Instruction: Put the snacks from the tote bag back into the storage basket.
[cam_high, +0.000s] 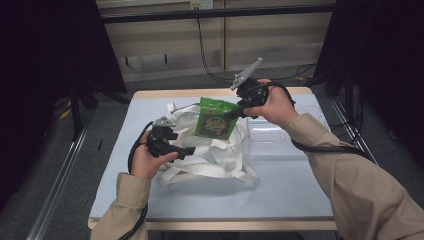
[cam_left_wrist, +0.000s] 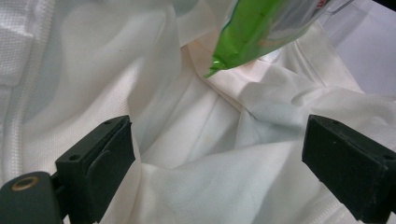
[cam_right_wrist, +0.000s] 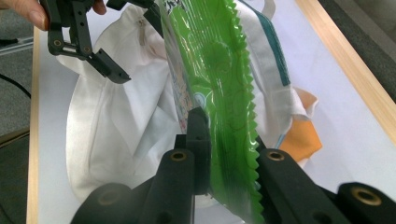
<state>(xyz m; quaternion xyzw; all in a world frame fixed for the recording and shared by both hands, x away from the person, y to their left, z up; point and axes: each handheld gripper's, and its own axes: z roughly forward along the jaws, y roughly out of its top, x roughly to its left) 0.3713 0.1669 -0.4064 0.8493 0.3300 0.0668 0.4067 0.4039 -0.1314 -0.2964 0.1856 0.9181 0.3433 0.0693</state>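
A white cloth bag (cam_high: 220, 157) lies crumpled in the middle of the table. Above its mouth hangs a green snack packet (cam_high: 216, 119), tilted, with my right gripper (cam_high: 235, 113) shut on its right edge. In the right gripper view the jaws (cam_right_wrist: 224, 144) pinch the packet (cam_right_wrist: 210, 60) by its zigzag seam over the bag (cam_right_wrist: 116, 126). My left gripper (cam_high: 186, 145) is at the bag's left side. In the left gripper view its jaws (cam_left_wrist: 217, 140) stand wide apart over the bag's cloth (cam_left_wrist: 196, 186), pressing on nothing. The packet's corner (cam_left_wrist: 252, 32) hangs just above.
A clear plastic container (cam_high: 272, 135) stands to the right of the bag, under my right forearm. An orange piece (cam_right_wrist: 303, 135) pokes out from beside the bag. The table (cam_high: 280, 185) has a wooden rim (cam_right_wrist: 345, 56). Cables trail off the far edge.
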